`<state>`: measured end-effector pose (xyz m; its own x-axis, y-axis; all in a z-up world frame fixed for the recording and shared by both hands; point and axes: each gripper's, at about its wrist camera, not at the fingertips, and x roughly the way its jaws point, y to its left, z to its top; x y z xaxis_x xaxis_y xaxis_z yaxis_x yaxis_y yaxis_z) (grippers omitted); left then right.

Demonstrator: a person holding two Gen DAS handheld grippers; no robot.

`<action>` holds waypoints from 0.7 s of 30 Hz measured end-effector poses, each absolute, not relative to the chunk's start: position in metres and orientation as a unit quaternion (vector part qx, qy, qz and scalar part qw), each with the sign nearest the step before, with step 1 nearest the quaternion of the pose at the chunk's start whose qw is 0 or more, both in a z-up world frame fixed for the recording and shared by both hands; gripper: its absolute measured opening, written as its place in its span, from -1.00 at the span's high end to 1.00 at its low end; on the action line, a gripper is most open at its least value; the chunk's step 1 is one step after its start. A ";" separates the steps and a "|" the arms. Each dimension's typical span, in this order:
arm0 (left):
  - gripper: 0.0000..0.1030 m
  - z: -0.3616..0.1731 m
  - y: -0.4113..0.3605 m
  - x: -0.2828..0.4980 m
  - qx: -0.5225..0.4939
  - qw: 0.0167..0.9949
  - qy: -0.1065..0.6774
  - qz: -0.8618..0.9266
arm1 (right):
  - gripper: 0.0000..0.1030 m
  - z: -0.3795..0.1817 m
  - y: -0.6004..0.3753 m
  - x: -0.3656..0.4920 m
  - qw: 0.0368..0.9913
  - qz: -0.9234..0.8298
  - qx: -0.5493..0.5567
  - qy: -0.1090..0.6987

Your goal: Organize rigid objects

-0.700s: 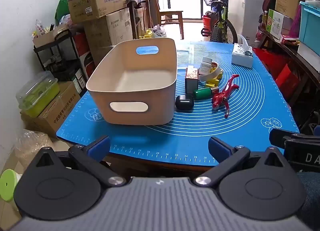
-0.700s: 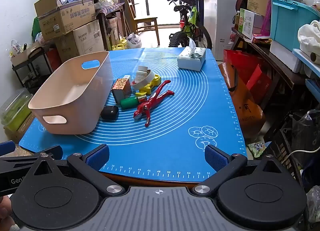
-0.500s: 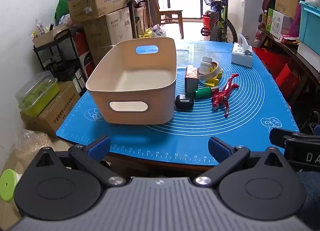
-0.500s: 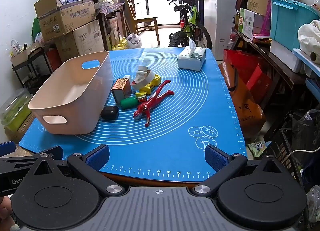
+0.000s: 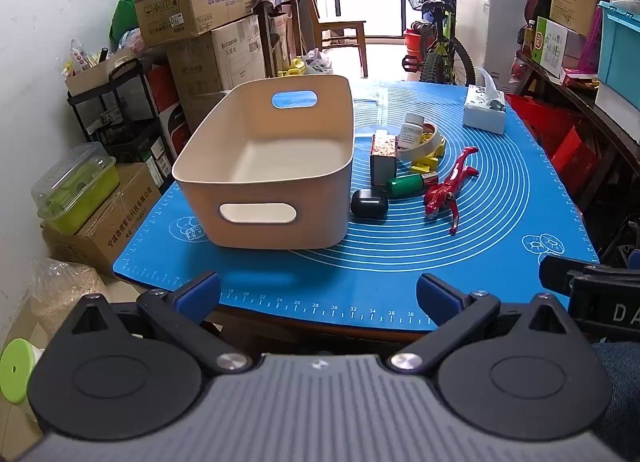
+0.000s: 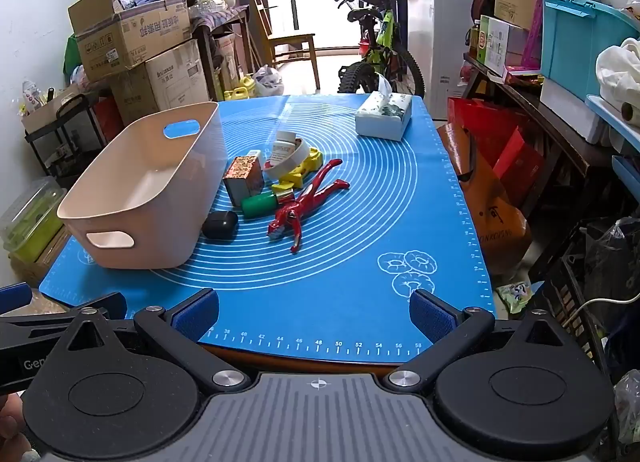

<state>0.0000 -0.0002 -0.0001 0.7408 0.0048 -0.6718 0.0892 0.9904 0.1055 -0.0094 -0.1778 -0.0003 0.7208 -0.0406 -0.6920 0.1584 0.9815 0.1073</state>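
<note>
An empty beige bin (image 5: 276, 166) (image 6: 148, 190) stands on the left of the blue mat (image 5: 500, 190) (image 6: 400, 222). Right of it lies a cluster: a black case (image 5: 369, 203) (image 6: 219, 225), a green cylinder (image 5: 405, 185) (image 6: 260, 205), a patterned box (image 5: 383, 158) (image 6: 244, 178), a white bottle (image 5: 411, 130) (image 6: 283, 148) inside a tape ring (image 5: 424, 144) (image 6: 294, 160), a yellow piece (image 5: 430, 160) (image 6: 300, 176) and a red tool (image 5: 450, 190) (image 6: 306, 200). My left gripper (image 5: 318, 296) and right gripper (image 6: 314, 312) hang open over the near table edge, nothing between their fingers.
A tissue box (image 5: 484, 112) (image 6: 384, 116) sits at the mat's far right. Stacked cardboard boxes (image 5: 192, 10) and a black rack (image 5: 116, 110) line the left wall. A bicycle (image 6: 380, 54) and a wooden chair (image 5: 340, 38) stand beyond the table; shelves with bins (image 6: 580, 50) run along the right.
</note>
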 end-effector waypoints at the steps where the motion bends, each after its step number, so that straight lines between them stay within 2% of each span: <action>1: -1.00 0.000 0.000 0.000 0.066 0.931 0.359 -0.023 | -0.95 0.000 -0.178 -0.009 0.924 -0.054 0.080 0.370; 21: -1.00 0.000 0.000 0.000 0.066 0.931 0.359 -0.022 | -0.95 -0.001 -0.178 -0.009 0.924 -0.053 0.081 0.370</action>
<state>0.0000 -0.0002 -0.0001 0.7412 0.0057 -0.6713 0.0890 0.9903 0.1067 -0.0090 -0.1784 -0.0007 0.7199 -0.0382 -0.6931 0.1581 0.9813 0.1101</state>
